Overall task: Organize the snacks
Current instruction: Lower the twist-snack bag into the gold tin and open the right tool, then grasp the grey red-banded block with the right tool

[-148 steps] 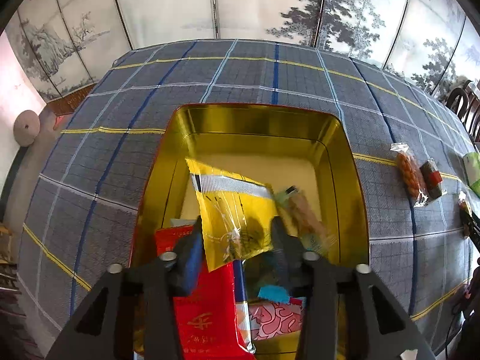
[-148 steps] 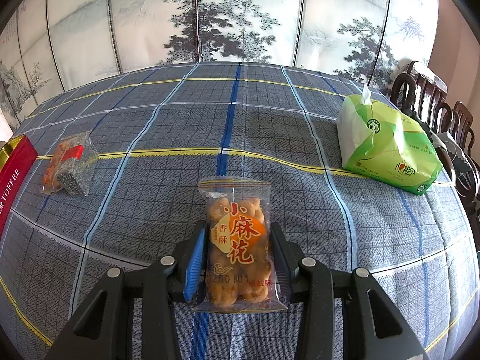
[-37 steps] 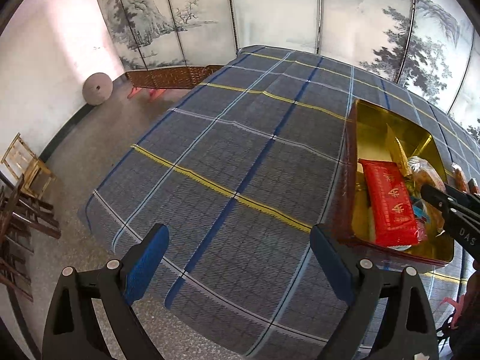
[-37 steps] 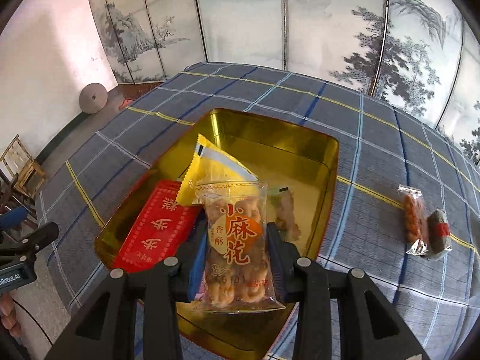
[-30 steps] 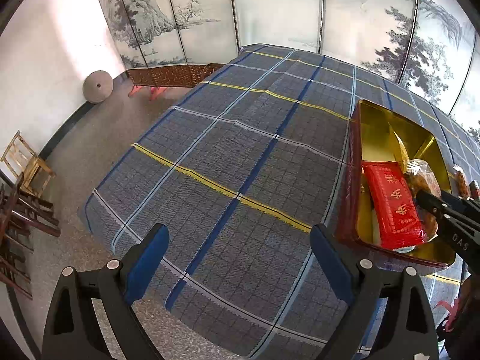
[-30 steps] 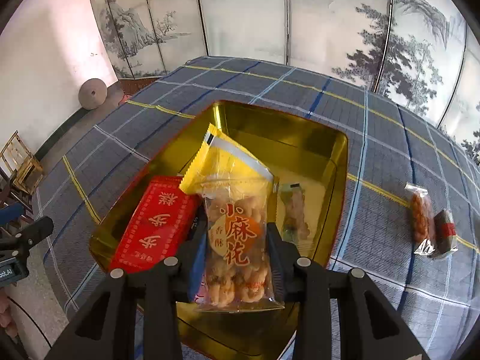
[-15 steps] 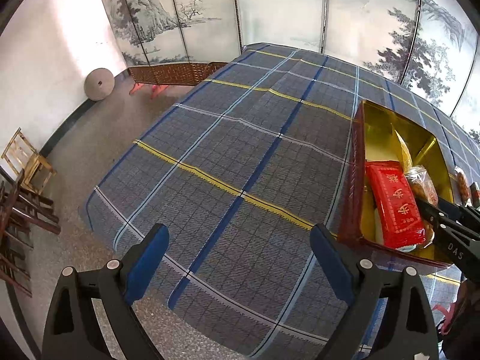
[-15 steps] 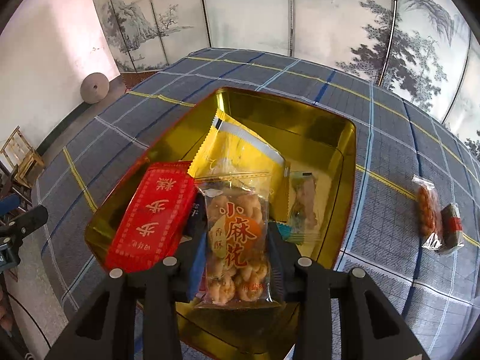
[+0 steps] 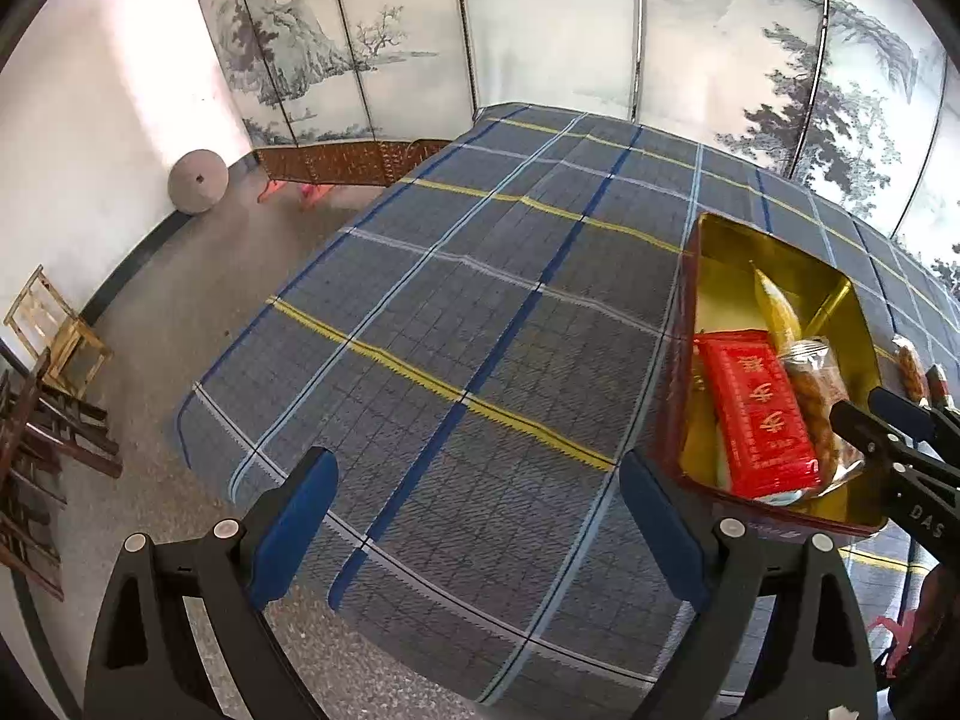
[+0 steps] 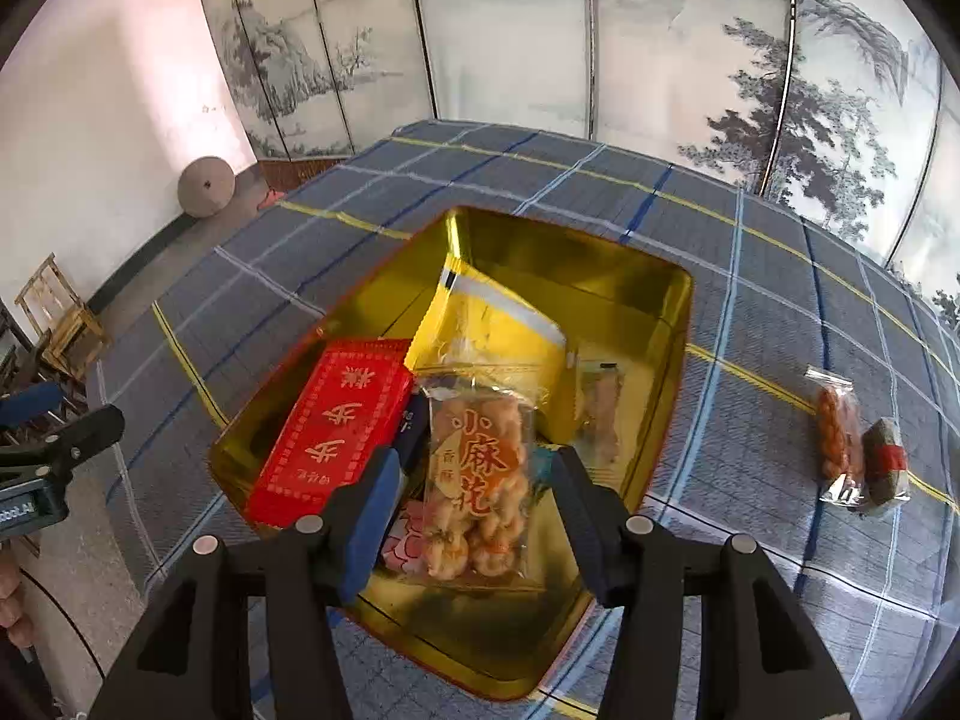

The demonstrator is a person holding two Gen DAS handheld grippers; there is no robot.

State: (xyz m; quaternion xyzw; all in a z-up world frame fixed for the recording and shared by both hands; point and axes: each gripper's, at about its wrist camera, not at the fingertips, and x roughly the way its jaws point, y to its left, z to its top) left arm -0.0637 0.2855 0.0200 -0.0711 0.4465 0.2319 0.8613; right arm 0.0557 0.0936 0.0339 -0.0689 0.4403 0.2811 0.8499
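Note:
A gold tin (image 10: 654, 360) stands on the plaid tablecloth and holds a red packet (image 10: 336, 432), a yellow bag (image 10: 492, 330) and a clear twist-snack bag (image 10: 480, 474). My right gripper (image 10: 474, 510) is open just above the tin's near end, and the twist-snack bag lies loose between its fingers on the other snacks. My left gripper (image 9: 474, 516) is open and empty over the bare cloth left of the tin (image 9: 696, 312). The right gripper's tip (image 9: 888, 432) shows at the tin's near corner in the left wrist view.
Two small wrapped snacks (image 10: 852, 444) lie on the cloth right of the tin. The table's left edge (image 9: 240, 324) drops to the floor, with wooden chairs (image 9: 48, 360) beyond. A painted folding screen (image 10: 600, 30) stands behind the table.
My right gripper has opened and let go of the twist-snack bag, which now rests in the tin. The left gripper has stayed open and nearly still.

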